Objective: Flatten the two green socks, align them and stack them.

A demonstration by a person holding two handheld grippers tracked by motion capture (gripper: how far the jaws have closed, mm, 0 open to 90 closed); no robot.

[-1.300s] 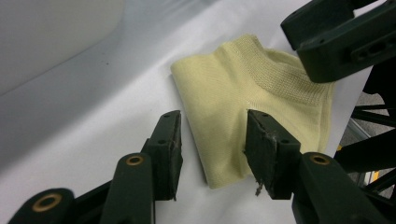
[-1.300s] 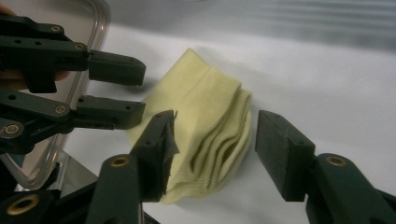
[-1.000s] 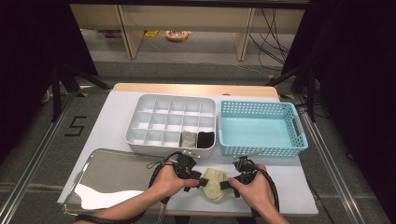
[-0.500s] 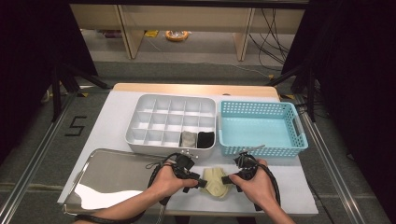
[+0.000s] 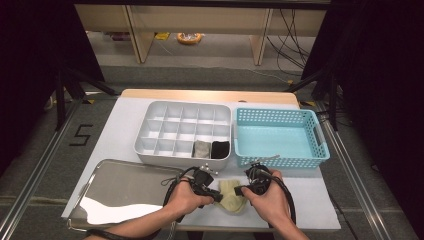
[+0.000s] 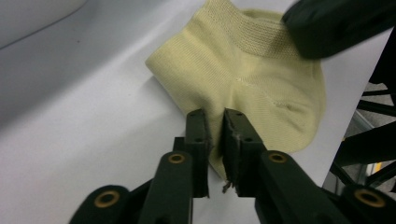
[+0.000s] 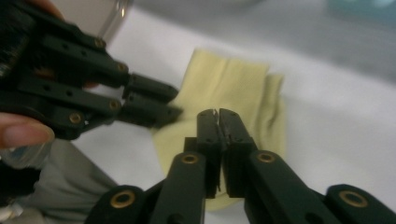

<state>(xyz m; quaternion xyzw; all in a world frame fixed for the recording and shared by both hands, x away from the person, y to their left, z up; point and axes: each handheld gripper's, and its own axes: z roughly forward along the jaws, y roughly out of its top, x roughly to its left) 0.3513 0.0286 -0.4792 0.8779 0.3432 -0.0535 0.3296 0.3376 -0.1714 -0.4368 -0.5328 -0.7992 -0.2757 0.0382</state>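
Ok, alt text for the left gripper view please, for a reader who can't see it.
The left gripper, its two black jaws having just been closing, pinches a fold of a pale yellow sock lying on a white table. The other gripper's black jaw reaches onto the sock's ribbed cuff at the upper right.

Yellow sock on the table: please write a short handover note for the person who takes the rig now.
Left tongs: just closed, pinching one edge of the yellow sock.
Right tongs: just closed, on the opposite edge of the sock.
The sock lies on the white table, between the metal tray and the blue basket.
Done: a grey sock and a black sock sit in the front row of the divided organizer.
Left: probably fold the yellow one and stow it in a free cell.
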